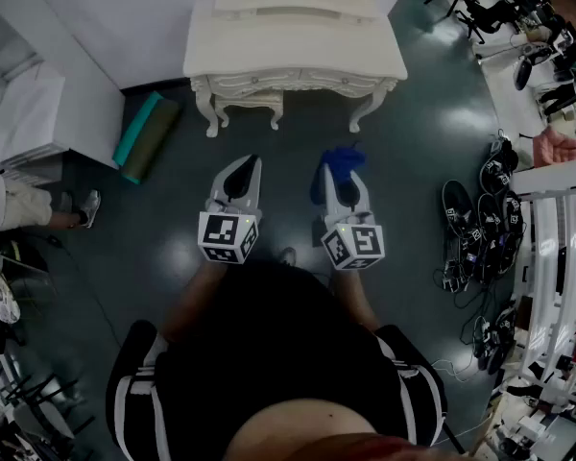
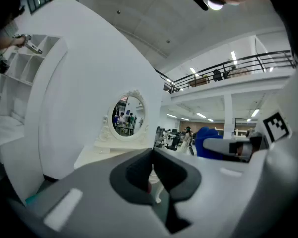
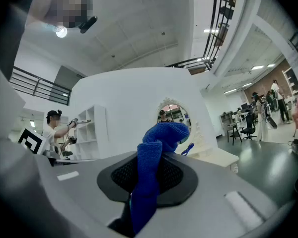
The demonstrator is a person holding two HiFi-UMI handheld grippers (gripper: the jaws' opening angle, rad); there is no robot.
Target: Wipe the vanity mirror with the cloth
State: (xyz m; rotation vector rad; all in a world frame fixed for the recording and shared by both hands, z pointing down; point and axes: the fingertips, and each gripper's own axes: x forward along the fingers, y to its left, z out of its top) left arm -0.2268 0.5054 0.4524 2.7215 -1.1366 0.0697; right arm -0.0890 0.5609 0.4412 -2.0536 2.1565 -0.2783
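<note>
The right tongs (image 3: 148, 180) are squeezed shut on the blue cloth (image 3: 158, 145), and the cloth sticks up past the tips in a floppy bunch. The left tongs (image 2: 153, 157) are closed with nothing in them, just to the left of the right tongs. The mirror (image 3: 173, 114) is straight ahead of both tongs and well apart from them, standing on the white table (image 1: 298, 51), so I think no wiping has begun. A few things could go wrong from here. Only a thin part of the cloth seems to be pinched, so rubbing hard on the glass could tug it out and drop it. If the floppy end folds away, the hard tips could knock or scratch the glass. The mirror only stands on the table, so a big push could make it wobble or tip back. The empty left tongs could bump the table edge on the way in. There are also cables (image 1: 470, 248) on the floor far off to the right of the right tongs, and a wide step that way could catch a foot
</note>
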